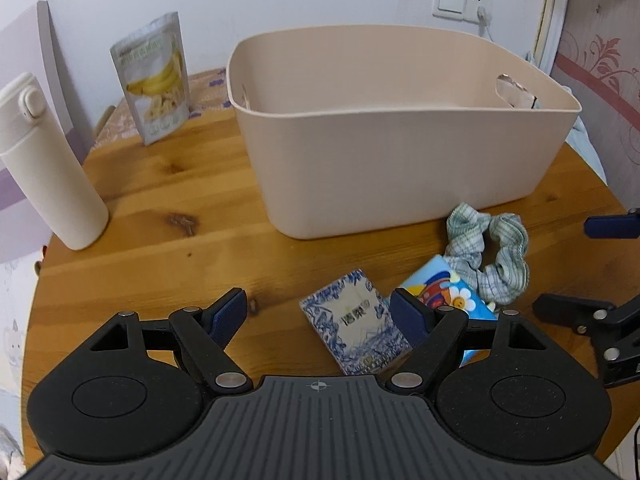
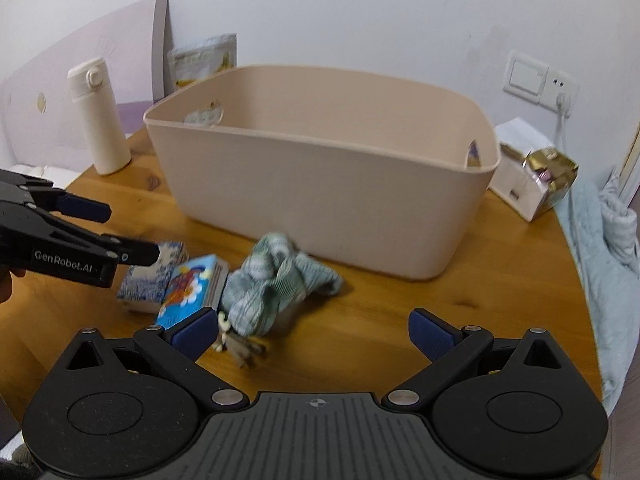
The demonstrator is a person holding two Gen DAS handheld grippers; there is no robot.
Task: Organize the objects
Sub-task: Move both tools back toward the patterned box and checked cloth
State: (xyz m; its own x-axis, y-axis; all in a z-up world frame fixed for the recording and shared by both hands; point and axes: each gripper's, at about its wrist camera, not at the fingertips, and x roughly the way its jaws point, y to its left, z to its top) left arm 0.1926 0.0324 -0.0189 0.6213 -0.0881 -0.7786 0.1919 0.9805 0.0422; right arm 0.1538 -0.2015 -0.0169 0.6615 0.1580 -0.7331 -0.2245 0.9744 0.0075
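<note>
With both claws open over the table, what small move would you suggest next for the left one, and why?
Probably ease the left claw down around the blue-and-white patterned box and close. The box lies flat on the table between its open fingers, the beige bin behind appears empty, and the right claw sits nearer the green cloth.

on the side of the black left gripper (image 2: 132, 234) you hold, white lettering reads "genrobot.ai". the blue-and-white patterned small box (image 1: 354, 322) on your table carries printed characters on its pale centre panel, too small to make out. the silver banana snack pouch (image 1: 154, 78) has print that stays blurred.
</note>
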